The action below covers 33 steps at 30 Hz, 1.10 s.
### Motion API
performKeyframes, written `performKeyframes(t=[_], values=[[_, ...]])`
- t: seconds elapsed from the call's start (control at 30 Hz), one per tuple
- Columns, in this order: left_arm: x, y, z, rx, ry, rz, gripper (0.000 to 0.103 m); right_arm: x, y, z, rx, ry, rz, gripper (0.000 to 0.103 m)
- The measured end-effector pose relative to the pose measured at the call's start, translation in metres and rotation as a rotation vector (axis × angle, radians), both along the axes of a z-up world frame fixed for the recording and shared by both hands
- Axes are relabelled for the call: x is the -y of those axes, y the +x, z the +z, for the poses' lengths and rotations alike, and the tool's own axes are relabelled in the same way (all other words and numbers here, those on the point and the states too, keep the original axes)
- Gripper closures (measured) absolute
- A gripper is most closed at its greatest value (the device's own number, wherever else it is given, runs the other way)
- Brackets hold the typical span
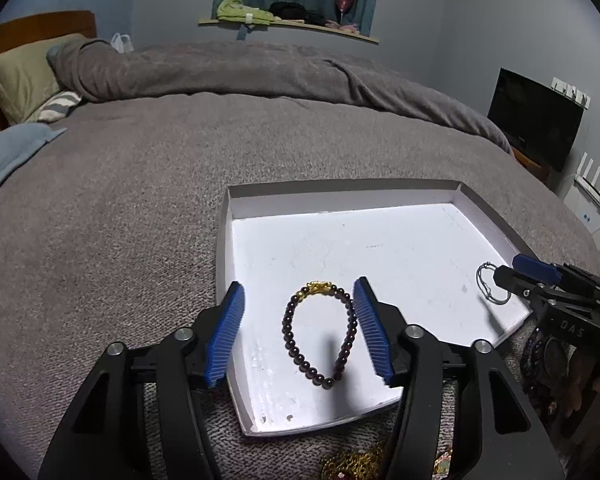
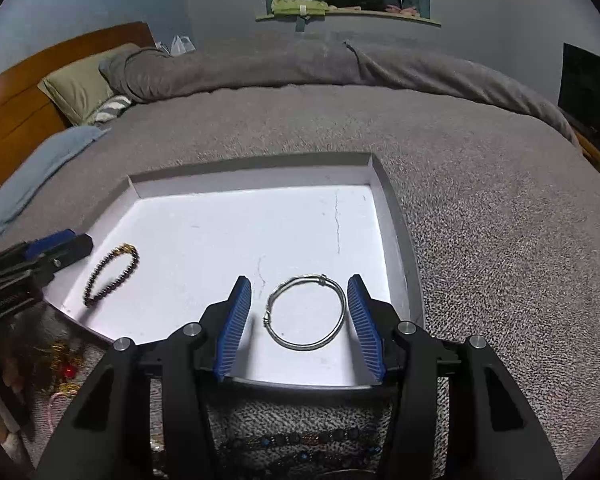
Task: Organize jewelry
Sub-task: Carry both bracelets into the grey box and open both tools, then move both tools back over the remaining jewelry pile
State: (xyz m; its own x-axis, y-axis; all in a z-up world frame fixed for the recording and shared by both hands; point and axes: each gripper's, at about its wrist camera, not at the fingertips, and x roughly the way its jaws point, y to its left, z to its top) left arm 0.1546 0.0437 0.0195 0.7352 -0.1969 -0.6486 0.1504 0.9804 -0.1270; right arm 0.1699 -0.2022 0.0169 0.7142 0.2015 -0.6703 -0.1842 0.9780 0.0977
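A shallow white box tray (image 1: 380,248) (image 2: 260,224) lies on the grey bed cover. In it, a dark bead bracelet (image 1: 290,336) (image 2: 99,280) with a gold charm rests flat between the blue pads of my left gripper (image 1: 300,284) (image 2: 72,244), which is open and not pressing on it. A thin silver bangle (image 2: 343,304) (image 1: 482,280) lies flat near the tray's right side, between the pads of my right gripper (image 2: 300,279) (image 1: 516,268), also open, with small gaps on both sides.
Loose jewelry lies on the cover in front of the tray: gold chains (image 1: 352,460), dark beaded strings (image 2: 300,440) and a gold and red piece (image 2: 64,364). A rolled grey duvet (image 1: 260,68), a pillow (image 1: 24,76) and a dark screen (image 1: 536,120) lie beyond.
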Motion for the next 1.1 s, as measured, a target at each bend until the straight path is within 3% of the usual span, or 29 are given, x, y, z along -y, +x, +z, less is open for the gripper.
performKeyframes(t=[0.03,0.1,0.2,0.33,0.5,0.8,1.1], values=[[0.0,-0.001,0.001,0.004,-0.003,0.002,0.035,0.001,-0.002,0.002,0.01,0.002,-0.002,0.045],[-0.001,-0.004,0.005,0.018,-0.01,-0.001,0.032,0.004,-0.009,0.01,0.049,0.016,-0.01,0.022],[-0.001,-0.011,0.011,0.051,-0.016,0.003,0.023,0.009,-0.02,0.021,0.102,0.024,-0.029,0.005],[-0.003,-0.027,0.018,0.095,-0.01,0.022,0.014,0.017,-0.034,0.032,0.137,0.049,-0.048,0.005],[-0.003,-0.049,0.021,0.133,0.016,0.026,0.012,0.027,-0.049,0.039,0.171,0.073,-0.074,0.005],[-0.018,-0.076,0.014,0.127,0.018,0.037,0.01,0.042,-0.075,0.041,0.207,0.094,-0.123,0.005],[-0.024,-0.109,-0.003,0.089,0.024,-0.009,0.007,0.059,-0.102,0.022,0.16,0.034,-0.182,0.005]])
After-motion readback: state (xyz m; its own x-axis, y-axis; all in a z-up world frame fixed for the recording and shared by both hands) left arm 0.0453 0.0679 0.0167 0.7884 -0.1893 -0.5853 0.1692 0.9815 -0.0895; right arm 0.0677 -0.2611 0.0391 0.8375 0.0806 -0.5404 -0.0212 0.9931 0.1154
